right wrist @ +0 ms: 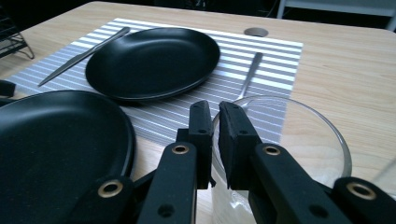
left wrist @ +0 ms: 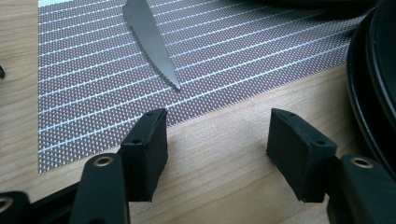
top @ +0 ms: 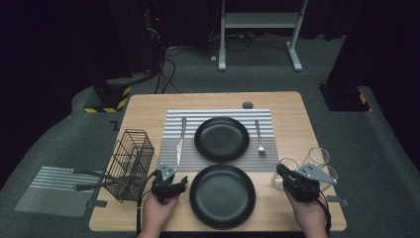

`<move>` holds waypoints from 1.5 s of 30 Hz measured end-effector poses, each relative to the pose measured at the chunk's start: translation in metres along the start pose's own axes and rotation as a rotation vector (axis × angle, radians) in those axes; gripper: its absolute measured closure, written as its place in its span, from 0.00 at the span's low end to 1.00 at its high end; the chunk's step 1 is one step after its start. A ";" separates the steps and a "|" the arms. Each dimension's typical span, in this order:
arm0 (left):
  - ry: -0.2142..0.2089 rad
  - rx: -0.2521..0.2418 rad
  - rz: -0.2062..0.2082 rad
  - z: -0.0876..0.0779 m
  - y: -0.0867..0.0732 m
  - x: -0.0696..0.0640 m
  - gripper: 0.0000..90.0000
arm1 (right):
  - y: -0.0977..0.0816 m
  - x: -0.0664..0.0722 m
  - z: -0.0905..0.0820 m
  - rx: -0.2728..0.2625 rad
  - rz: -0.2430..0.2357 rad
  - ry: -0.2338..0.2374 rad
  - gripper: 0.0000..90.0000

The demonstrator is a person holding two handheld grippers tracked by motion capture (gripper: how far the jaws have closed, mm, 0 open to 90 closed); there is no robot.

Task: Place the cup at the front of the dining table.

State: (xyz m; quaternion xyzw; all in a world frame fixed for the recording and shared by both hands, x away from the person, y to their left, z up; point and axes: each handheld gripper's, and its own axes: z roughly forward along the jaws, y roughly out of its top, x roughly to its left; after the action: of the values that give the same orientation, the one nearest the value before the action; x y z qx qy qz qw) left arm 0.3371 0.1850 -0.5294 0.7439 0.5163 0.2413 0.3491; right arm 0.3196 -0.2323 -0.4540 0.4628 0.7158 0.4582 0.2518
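Right claw [right wrist: 215, 135] clenching the rim of a glass tumbler [right wrist: 299, 140] — left claw [left wrist: 217, 140] resting released above the wooden surface [left wrist: 224, 135].

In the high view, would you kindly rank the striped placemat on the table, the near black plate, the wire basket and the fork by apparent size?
1. Striped grey placemat on the table
2. Near round black plate
3. Black wire basket, which looks somewhat smaller than the plate
4. Metal fork

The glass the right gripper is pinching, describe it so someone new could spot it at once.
Start at the wooden table and go to its near right corner, right of the near black plate. Three clear glasses cluster there; it is the leftmost glass, nearest that plate, with the right gripper closed on its rim.
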 end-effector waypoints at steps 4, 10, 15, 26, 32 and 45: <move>0.002 -0.003 -0.028 0.000 -0.001 -0.002 0.42 | 0.001 0.009 0.003 0.004 -0.020 0.021 0.92; 0.002 -0.002 -0.025 0.000 -0.001 -0.002 0.42 | 0.002 0.024 0.008 0.004 -0.050 0.047 0.92; -0.004 0.001 0.005 0.000 0.000 0.000 0.42 | 0.003 0.031 0.011 0.009 -0.058 0.069 0.92; -0.003 0.000 0.007 0.000 0.000 0.000 0.42 | 0.004 0.041 0.016 0.017 -0.078 0.102 0.90; -0.004 -0.008 -0.036 0.001 -0.001 -0.002 0.42 | 0.007 0.040 0.015 0.009 -0.076 0.092 0.81; -0.009 0.002 0.007 0.000 0.000 0.000 0.42 | 0.016 0.032 0.007 -0.043 -0.072 0.075 0.46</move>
State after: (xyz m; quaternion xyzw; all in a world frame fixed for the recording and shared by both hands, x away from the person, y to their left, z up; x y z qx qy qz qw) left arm 0.3370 0.1849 -0.5294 0.7471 0.5122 0.2387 0.3501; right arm 0.3176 -0.1982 -0.4410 0.4140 0.7309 0.4810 0.2511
